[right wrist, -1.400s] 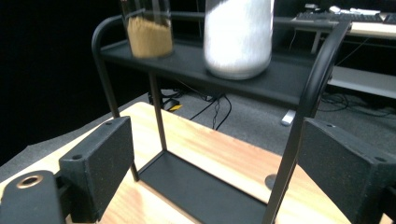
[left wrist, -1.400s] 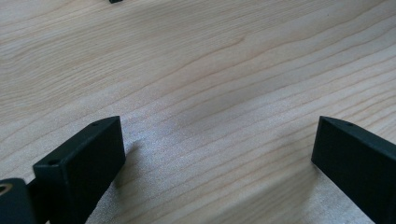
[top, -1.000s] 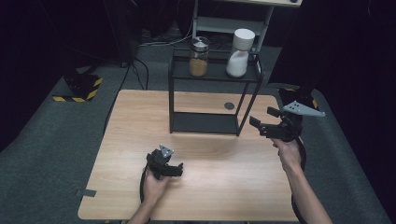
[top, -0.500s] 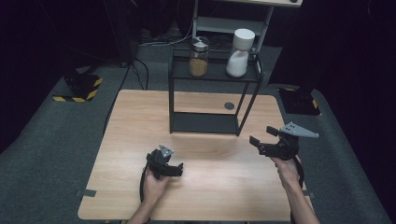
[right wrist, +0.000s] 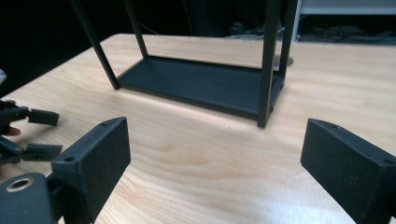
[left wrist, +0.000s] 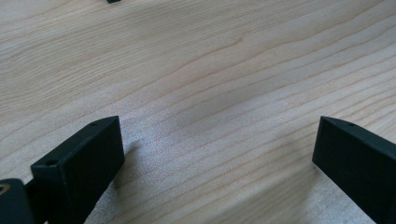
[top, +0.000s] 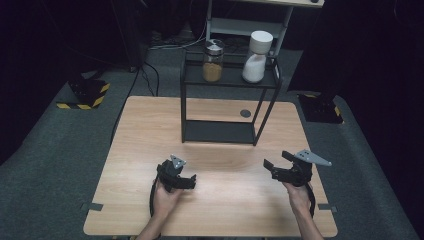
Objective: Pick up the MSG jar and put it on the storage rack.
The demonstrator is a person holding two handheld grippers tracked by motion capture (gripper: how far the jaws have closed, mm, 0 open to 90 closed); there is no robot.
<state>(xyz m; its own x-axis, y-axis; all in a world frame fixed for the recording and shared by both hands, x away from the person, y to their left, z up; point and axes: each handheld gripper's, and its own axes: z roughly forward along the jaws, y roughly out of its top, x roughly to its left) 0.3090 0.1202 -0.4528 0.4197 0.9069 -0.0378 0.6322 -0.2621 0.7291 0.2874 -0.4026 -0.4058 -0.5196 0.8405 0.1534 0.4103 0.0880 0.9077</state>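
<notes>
A black two-tier wire rack (top: 225,131) stands at the back middle of the wooden table (top: 145,130). On its top shelf sit a glass jar of brown grains (top: 213,62) and a white bottle (top: 257,56). My left gripper (top: 192,181) rests low over the front left of the table, open, with bare wood between its jaws (left wrist: 219,140). My right gripper (top: 272,166) hovers at the front right, pointing left toward the rack (right wrist: 205,86). Its jaws (right wrist: 215,140) stand open and have just been opening a little further, with nothing between them. The left gripper (right wrist: 46,134) shows at the left edge of the right gripper view.
A small dark round disc (top: 245,113) lies in the table top behind the rack's right leg. On the grey floor a yellow-and-black striped block (top: 87,92) lies at the left, and another dark block (top: 320,107) at the right. A pale shelf unit (top: 250,25) stands behind.
My right hand has come down and toward the table's front right, from beside the rack's right side. The left hand has stayed put.
</notes>
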